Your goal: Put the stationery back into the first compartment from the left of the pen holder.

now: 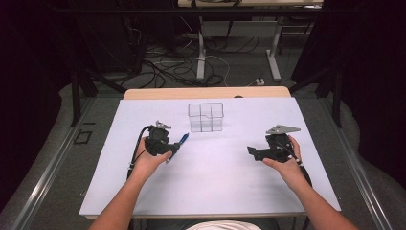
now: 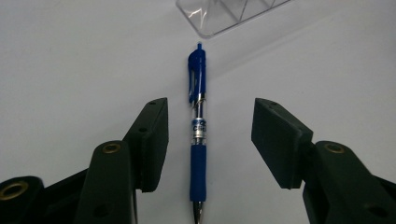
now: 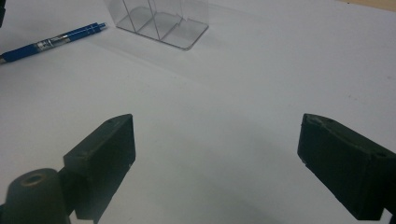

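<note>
On the left half of the white table [image 1: 210,187] I see my left gripper [image 2: 208,140] with its jaws spread moderately wide around one blue pen [image 2: 198,140]. From the left gripper view the pen lies flat on the sheet between the two black jaws, nearer to the left one, and I cannot tell whether that jaw touches it; the right one stands clearly apart from it. The pen's clip end points away toward the far side, just short of a clear plastic organiser [image 1: 206,117], the single container on the table, which stands just right of the pen at the far middle. Its inner walls split it into several compartments; I cannot count them surely. To the right, well apart from both pen and organiser, my right gripper [image 3: 215,158] hangs over bare sheet with its jaws wide open, holding and touching nothing. I count one pen, one organiser, two grippers.
</note>
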{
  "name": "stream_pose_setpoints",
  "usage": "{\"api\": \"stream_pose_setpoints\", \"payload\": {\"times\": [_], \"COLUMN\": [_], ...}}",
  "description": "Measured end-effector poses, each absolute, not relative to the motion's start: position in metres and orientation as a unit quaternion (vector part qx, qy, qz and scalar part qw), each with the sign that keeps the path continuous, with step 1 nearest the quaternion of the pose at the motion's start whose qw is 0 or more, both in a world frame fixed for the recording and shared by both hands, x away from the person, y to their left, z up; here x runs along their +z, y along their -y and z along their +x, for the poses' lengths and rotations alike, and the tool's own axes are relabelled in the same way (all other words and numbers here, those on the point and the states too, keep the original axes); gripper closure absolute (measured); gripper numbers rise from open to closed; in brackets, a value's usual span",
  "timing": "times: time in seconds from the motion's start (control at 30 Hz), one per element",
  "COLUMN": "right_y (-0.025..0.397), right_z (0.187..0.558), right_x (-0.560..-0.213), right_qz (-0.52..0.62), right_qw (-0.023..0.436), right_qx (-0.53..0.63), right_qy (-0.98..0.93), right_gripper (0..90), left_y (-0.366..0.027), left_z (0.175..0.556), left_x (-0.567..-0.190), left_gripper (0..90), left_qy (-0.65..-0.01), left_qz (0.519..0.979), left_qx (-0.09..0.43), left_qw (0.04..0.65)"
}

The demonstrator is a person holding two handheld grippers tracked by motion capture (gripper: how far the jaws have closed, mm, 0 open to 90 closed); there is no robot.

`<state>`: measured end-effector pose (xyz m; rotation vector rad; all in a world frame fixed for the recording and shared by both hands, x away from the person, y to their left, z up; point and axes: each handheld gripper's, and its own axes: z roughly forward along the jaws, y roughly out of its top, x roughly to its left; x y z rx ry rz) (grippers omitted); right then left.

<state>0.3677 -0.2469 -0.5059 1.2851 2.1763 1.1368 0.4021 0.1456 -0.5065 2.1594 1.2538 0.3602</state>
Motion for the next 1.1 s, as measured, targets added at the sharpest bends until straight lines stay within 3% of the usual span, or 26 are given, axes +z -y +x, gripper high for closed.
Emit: {"api": "stream_pose_setpoints", "payload": {"times": [0.17, 0.4, 1.1], "right_y": [0.248, 0.248, 0.247], "right_z": [0.369, 0.369, 0.369], "right_x": [-0.507, -0.508, -0.509], "right_qz": [0.454, 0.454, 0.449], "right_qw": [0.182, 0.181, 0.176], "right_qx": [0.405, 0.405, 0.407], "right_qy": [-0.773, -0.773, -0.776], "right_gripper": [13.0, 13.1, 14.9], "left_y": [-0.144, -0.141, -0.129], "left_z": [0.409, 0.416, 0.425], "left_x": [-0.512, -0.52, -0.534], "left_gripper": [47.9, 55.0, 69.3], "left_qy": [-0.494, -0.498, -0.482], "left_qz": [0.812, 0.82, 0.844], "left_qx": [0.114, 0.091, 0.094], "left_qw": [0.289, 0.266, 0.214]}}
